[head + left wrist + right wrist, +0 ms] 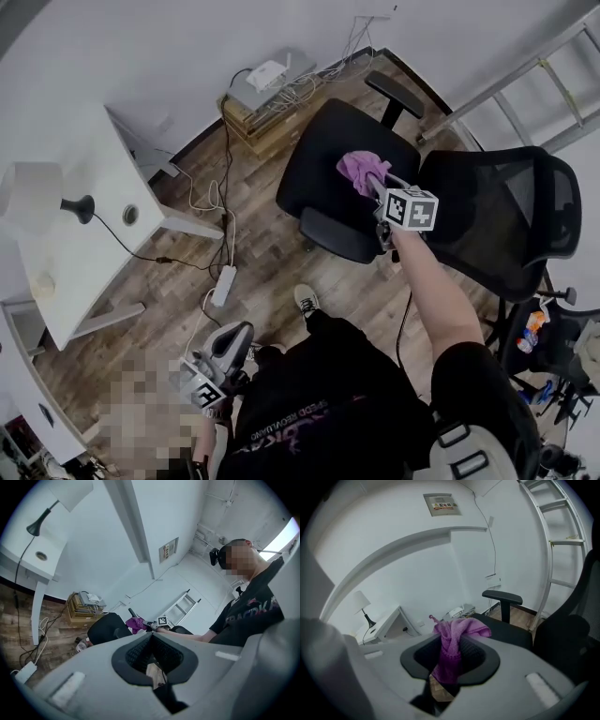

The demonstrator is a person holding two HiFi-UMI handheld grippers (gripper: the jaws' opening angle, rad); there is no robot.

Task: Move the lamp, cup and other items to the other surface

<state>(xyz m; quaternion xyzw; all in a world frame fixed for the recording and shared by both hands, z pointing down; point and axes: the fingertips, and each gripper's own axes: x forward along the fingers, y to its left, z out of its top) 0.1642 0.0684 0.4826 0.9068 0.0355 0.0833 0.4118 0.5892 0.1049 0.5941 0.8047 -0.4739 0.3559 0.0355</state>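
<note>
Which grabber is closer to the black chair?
Right. The right gripper, clamping a purple cloth, hangs over the black chair; the left gripper sits back beside the person's leg, away from it.

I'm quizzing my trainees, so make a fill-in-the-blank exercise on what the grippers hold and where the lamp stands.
1. The right gripper is shut on a crumpled ____ cloth.
2. That cloth hangs over the black padded seat of an office ____.
3. The white-shaded table lamp stands on the ____ desk.
4. The left gripper holds ____.
Missing words: purple; chair; white; nothing.
</note>
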